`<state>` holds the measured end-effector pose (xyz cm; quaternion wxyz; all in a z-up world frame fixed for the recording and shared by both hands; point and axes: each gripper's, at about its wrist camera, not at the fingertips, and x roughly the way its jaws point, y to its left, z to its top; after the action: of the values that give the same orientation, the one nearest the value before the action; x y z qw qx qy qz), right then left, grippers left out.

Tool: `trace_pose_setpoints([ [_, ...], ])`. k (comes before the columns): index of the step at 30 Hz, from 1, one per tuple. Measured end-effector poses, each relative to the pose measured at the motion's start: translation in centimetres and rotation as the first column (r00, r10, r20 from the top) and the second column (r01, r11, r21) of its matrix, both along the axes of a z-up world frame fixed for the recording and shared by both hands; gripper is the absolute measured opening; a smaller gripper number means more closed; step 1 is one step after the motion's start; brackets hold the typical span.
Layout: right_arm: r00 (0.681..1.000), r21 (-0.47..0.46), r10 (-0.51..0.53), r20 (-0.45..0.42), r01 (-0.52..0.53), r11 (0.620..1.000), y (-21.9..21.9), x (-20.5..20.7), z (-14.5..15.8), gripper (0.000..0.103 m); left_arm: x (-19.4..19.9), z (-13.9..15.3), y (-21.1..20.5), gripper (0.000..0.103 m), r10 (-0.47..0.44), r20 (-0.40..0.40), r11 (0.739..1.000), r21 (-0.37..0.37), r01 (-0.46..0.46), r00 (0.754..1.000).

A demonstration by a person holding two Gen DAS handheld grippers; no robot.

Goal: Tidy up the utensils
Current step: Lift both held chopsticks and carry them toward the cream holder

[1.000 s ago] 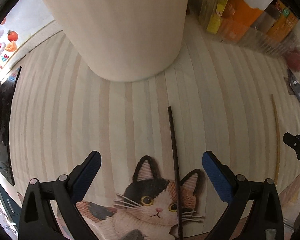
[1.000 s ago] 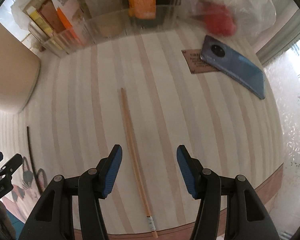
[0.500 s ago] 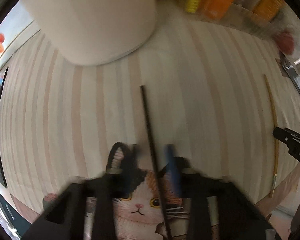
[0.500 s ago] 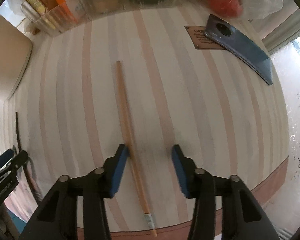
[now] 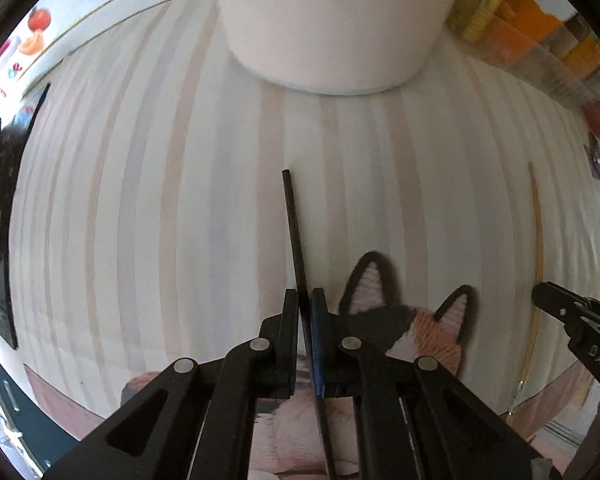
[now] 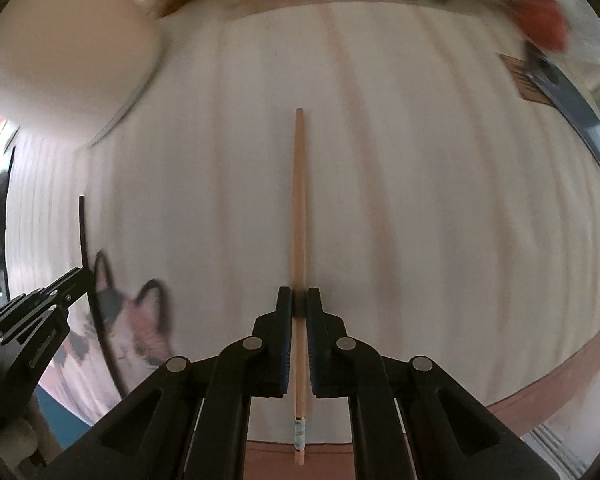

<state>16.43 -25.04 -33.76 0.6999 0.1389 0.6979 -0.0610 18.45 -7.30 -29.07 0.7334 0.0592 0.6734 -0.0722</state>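
Both tools have clamped their chopsticks.

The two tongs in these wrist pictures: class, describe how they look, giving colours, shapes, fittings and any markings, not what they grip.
Both the left tongs and the right tongs are matte black plastic, with angular linked arms joined by round silver rivets. Each has two flat fingers lined with blue pads. Triangular cut-outs lighten the outer arms. White lettering runs along the side of each body, too small or blurred to read fully. No cables or sleeves show.

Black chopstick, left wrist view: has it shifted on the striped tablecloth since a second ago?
Yes. The black chopstick now lies left of the cat patch's ears, not across its face; the left gripper has shut on it.
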Motion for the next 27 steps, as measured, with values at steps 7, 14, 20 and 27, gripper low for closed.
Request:
trace_pose_setpoints([
  [7, 0.998, -0.022, 0.043, -0.042, -0.044, 0.999, 1.2, 1.1, -0.1, 0.007, 0.1, -0.3, 0.4, 0.004, 0.001, -0.008, 1.0, -0.006, -0.001, 1.0],
  [14, 0.997, -0.057, 0.048, -0.059, -0.052, 0.997, 0.2, 3.7, -0.5, 0.007, 0.9, 0.1, 1.1, 0.005, 0.001, -0.011, 1.0, -0.019, -0.001, 1.0],
  [20, 0.995, -0.102, 0.066, -0.069, -0.073, 0.992, 1.2, 5.1, -0.7, 0.008, 2.1, 0.3, 1.0, 0.005, 0.008, -0.007, 1.0, -0.028, -0.008, 1.0],
  [27, 0.996, -0.115, 0.06, -0.068, -0.068, 0.991, 3.6, 5.6, -1.5, 0.008, 3.0, -0.2, 1.2, 0.005, 0.005, 0.004, 1.0, -0.025, -0.005, 1.0],
])
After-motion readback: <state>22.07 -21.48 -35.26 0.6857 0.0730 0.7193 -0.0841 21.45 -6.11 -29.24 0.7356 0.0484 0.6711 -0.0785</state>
